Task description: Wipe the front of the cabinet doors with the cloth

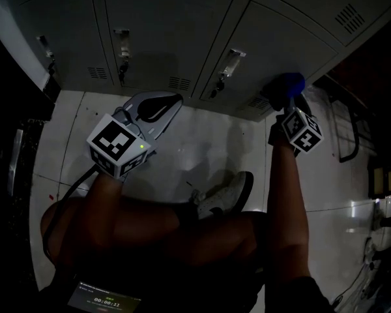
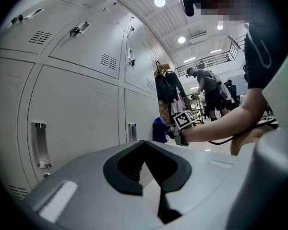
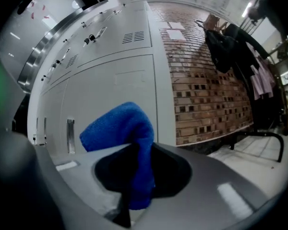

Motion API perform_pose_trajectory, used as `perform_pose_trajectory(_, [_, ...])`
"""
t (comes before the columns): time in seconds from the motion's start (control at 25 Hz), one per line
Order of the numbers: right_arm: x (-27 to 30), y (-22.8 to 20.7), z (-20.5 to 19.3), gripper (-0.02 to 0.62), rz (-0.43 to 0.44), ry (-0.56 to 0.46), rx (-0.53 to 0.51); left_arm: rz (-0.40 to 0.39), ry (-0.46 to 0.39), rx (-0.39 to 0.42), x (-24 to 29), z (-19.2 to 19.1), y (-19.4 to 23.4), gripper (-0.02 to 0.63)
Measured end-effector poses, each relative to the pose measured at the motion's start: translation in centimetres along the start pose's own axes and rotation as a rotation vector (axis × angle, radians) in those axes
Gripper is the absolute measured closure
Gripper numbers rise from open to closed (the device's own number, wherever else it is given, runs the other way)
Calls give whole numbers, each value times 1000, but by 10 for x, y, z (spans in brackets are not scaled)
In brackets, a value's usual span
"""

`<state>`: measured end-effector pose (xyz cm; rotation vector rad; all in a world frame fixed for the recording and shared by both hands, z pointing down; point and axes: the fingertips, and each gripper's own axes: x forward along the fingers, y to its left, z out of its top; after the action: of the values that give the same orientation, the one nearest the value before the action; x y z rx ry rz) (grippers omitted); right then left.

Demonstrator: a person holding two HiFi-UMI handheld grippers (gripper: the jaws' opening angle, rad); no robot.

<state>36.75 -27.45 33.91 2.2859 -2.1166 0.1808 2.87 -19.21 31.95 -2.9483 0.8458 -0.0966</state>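
Both bare forearms reach forward and down. The left gripper (image 1: 155,107) is held nearer the body, jaws together with nothing between them (cube marker facing up). The right gripper (image 1: 289,102) stretches farther out, clamped on the cloth (image 1: 288,83).

my left gripper (image 2: 153,176) is a smooth grey shell with a black-lined v-shaped hollow at the jaws. its cube (image 1: 119,145) carries black-and-white square markers and a small green light (image 1: 141,147). my right gripper (image 3: 139,176) has the same grey shell, a marker cube (image 1: 302,132) and a thin black cable (image 2: 223,141). i wear a dark short sleeve (image 2: 261,51) and a pale sneaker (image 1: 223,197) with a dark sole.
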Motion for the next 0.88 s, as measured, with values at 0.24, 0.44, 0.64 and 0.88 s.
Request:
perform_pose_trajectory(0.24, [-5, -28, -5, 534, -61, 14, 127, -2, 0, 2, 0, 0, 0, 603])
perform_pose_trajectory(0.44, [-7, -36, -8, 534, -101, 24, 134, 2, -2, 5, 0, 0, 2, 603])
perform_pose_trajectory(0.64, [-9, -9, -4, 535, -69, 20, 93, 5, -6, 0, -2, 0, 4, 603])
perform_pose_trajectory(0.88, [-10, 75, 9, 534, 83, 18, -3, 6, -12, -3, -2, 3, 5, 603])
